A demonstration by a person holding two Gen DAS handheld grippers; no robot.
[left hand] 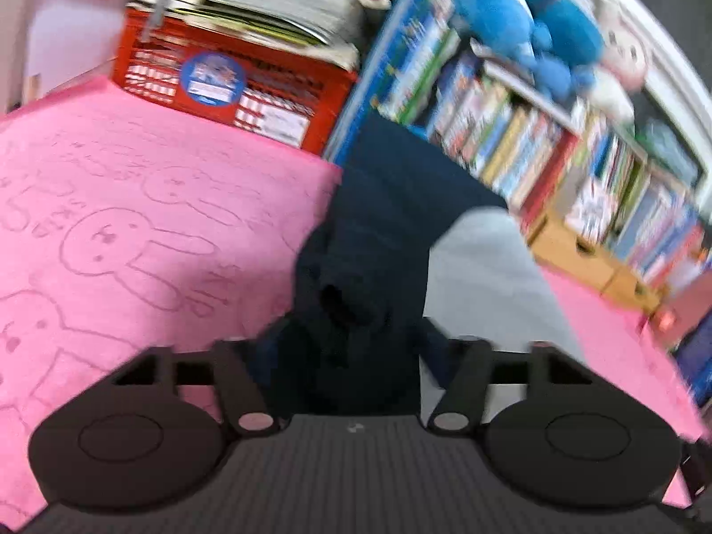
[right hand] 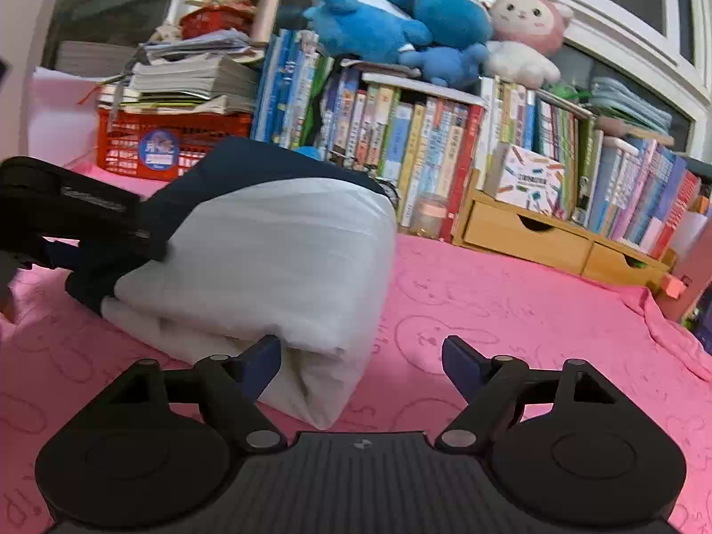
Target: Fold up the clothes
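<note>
Nearest the lens in the right wrist view, the right hand-held gripper [right hand: 361,358] stands wide, its blue-padded fingers [right hand: 260,362] spread and holding nothing; the left pad touches or sits just beside the near corner of the white garment [right hand: 276,267]. That garment lies on the pink blanket [right hand: 511,311] as a thick, roughly squared bundle with several layers showing at its near edge, so the white piece looks close to finished. A dark navy garment [right hand: 209,164] lies behind and partly beneath it.

The left hand-held gripper [right hand: 89,227] comes in from the left of that view and is buried in the navy cloth. In its own blurred view, the left hand-held gripper [left hand: 351,347] has bunched navy garment [left hand: 378,231] filling the gap between its fingers, and it appears to be clamped on the cloth, though the fingertips are hidden. The white garment [left hand: 480,276] lies just to the right.

As a judgement, the navy piece is mid-fold or being carried over, and what remains is to lay it flat and square up the pile.

Containers stand along the back: a red plastic crate [right hand: 178,142] heaped with stacked papers and booklets [right hand: 191,80], and a wooden drawer unit [right hand: 529,231] whose drawers are shut, contents unseen. Above it, a bookshelf [right hand: 445,142] is packed with upright books, with plush toys [right hand: 400,22] on top.
</note>
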